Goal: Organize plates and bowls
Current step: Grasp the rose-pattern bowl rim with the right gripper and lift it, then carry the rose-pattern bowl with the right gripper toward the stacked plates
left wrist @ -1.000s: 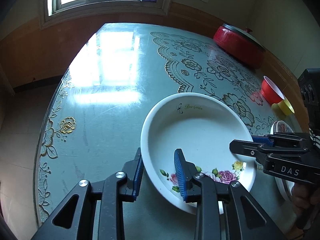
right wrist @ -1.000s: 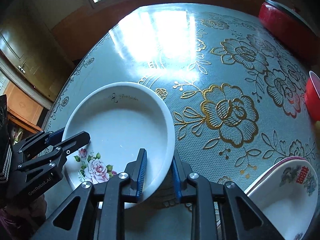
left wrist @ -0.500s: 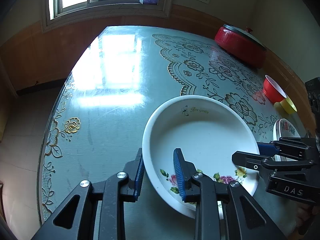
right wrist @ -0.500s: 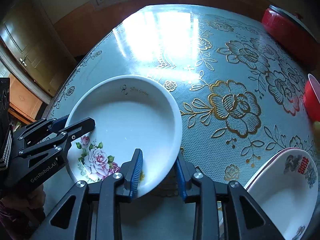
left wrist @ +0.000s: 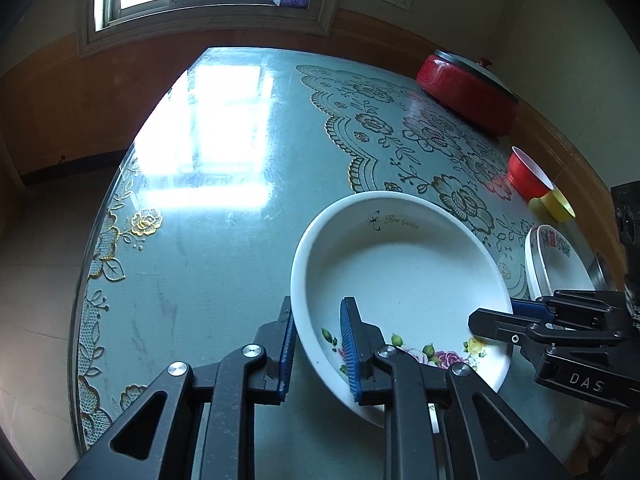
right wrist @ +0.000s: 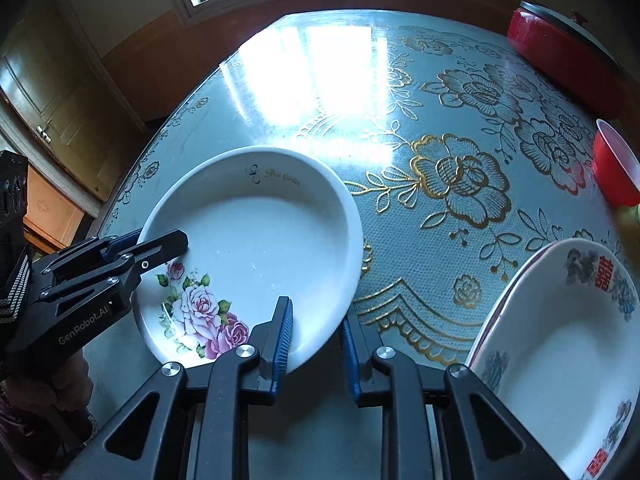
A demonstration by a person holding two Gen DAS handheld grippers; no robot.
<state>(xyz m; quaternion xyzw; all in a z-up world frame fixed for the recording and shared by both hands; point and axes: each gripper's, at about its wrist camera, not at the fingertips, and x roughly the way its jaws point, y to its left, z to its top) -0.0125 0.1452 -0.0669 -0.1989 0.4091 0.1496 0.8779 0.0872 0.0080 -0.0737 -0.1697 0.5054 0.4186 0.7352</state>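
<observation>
A deep white plate with pink roses (left wrist: pixel 404 280) is held above the table between both grippers; it also shows in the right wrist view (right wrist: pixel 256 256). My left gripper (left wrist: pixel 318 350) is shut on its left rim, one pad inside and one outside. My right gripper (right wrist: pixel 316 344) is shut on its opposite rim; it shows from the side in the left wrist view (left wrist: pixel 516 320). A white oval dish with red characters (right wrist: pixel 568 352) lies on the table to the right, also in the left wrist view (left wrist: pixel 556 264).
The table (left wrist: pixel 224 240) has a glossy teal cover with gold flowers. A red lidded pot (left wrist: pixel 468 92) stands at the far right. A red bowl (left wrist: pixel 528 172) and a yellow bowl (left wrist: pixel 554 206) sit near the right edge. A wooden cabinet (right wrist: pixel 48 120) stands left.
Both grippers have lifted the rose plate and carried it up and slightly towards the oval dish. The table looks further away now. The grips have not changed.
</observation>
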